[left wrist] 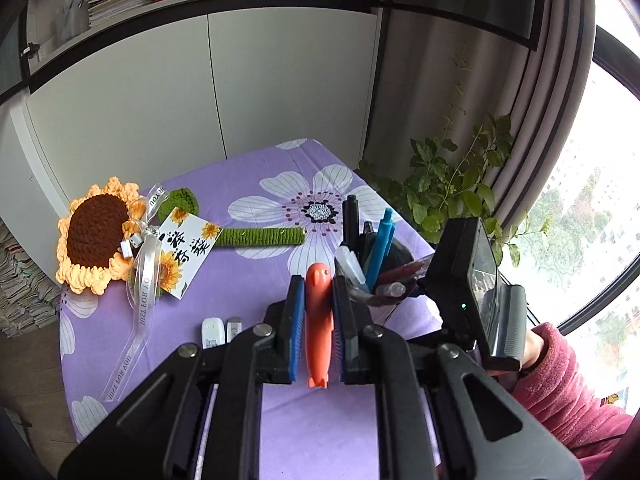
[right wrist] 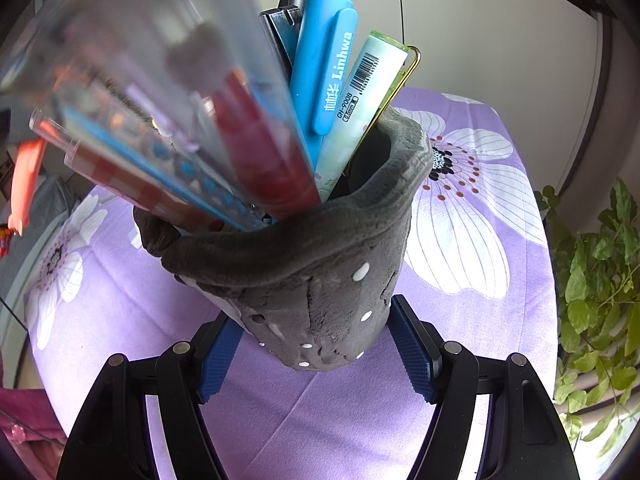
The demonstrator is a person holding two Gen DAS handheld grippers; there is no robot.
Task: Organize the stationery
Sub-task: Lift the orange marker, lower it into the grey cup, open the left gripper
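At the far left of the left wrist view we see a crocheted sunflower (left wrist: 96, 236) lying flat on the purple floral tablecloth (left wrist: 256, 184), its green stem (left wrist: 260, 237) stretching rightward, with a printed card (left wrist: 184, 250) and a clear ribbon (left wrist: 140, 312) tied at its neck. Nearer us, 2 small white items (left wrist: 220, 332) lie side by side on the cloth; we cannot tell what they are. In the middle, our left gripper (left wrist: 318, 284) has its blue pads pressed tight on an orange pen-like piece (left wrist: 319, 320), which stands upright between them, lifted clear of the cloth. Just right of it stands the grey plush pen holder (left wrist: 394, 258), crowded with pens. Further right, a hand in a pink fleece sleeve (left wrist: 560, 376) grasps the other gripper's black body.

In the right wrist view, the same orange piece (right wrist: 25, 184) shows at the left edge. At centre, our right gripper (right wrist: 316, 340) spreads its jaws wide around the holder (right wrist: 320, 280), blue pads set against both sides. A bright blue pen (right wrist: 326, 68) and a mint pen (right wrist: 360, 108) lean up from it. A leafy plant (right wrist: 600, 280) fills the right edge.
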